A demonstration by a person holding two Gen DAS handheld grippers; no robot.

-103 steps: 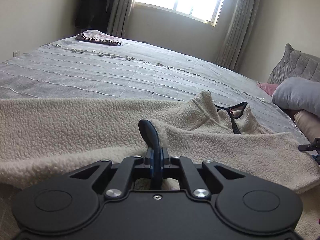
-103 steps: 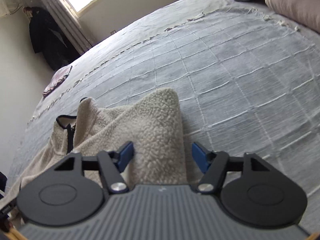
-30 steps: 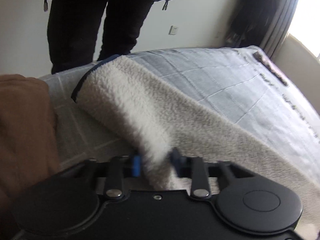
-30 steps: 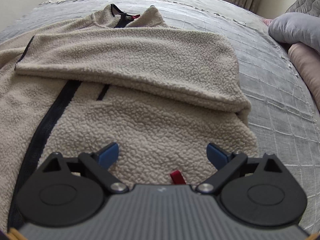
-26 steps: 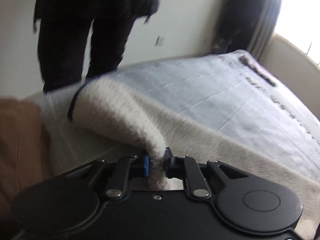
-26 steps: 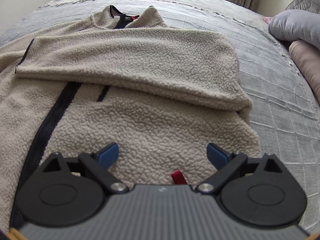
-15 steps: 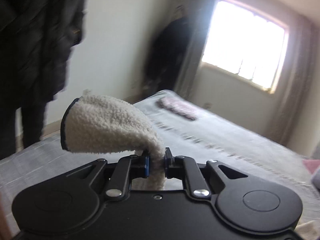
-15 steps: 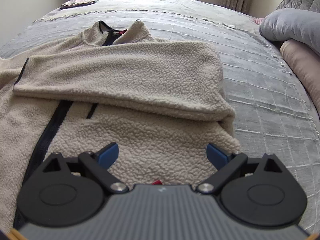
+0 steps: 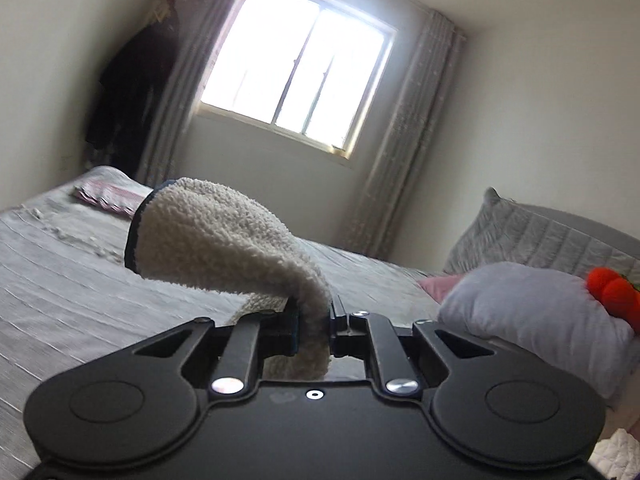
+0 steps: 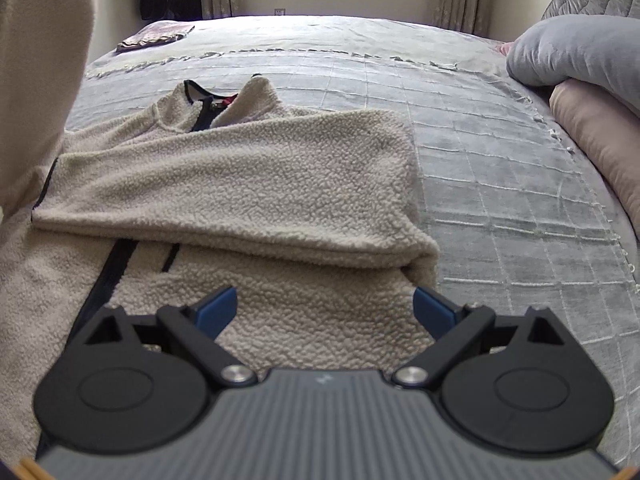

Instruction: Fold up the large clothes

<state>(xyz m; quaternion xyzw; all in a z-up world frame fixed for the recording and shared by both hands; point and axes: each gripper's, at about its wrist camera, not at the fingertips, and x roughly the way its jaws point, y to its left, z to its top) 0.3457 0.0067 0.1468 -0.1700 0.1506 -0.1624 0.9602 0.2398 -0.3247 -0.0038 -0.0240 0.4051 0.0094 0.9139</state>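
A cream fleece jacket (image 10: 256, 184) with a dark zip lies on the grey bed, its right sleeve folded across the chest. My left gripper (image 9: 314, 320) is shut on the other sleeve (image 9: 208, 240) and holds it up in the air; its dark-edged cuff droops to the left. That raised sleeve also shows at the left edge of the right wrist view (image 10: 36, 80). My right gripper (image 10: 324, 308) is open and empty, hovering over the jacket's lower front.
The grey bedspread (image 10: 500, 184) stretches to the right. Pillows (image 10: 580, 52) and a pink bolster (image 10: 600, 140) lie at the right. A folded cloth (image 10: 154, 38) sits at the far corner. An orange plush (image 9: 612, 292) rests on a pillow.
My left gripper closed on the sleeve, lifted it off the bed and swung it round toward the window. My right gripper stayed open and drew back a little over the jacket.
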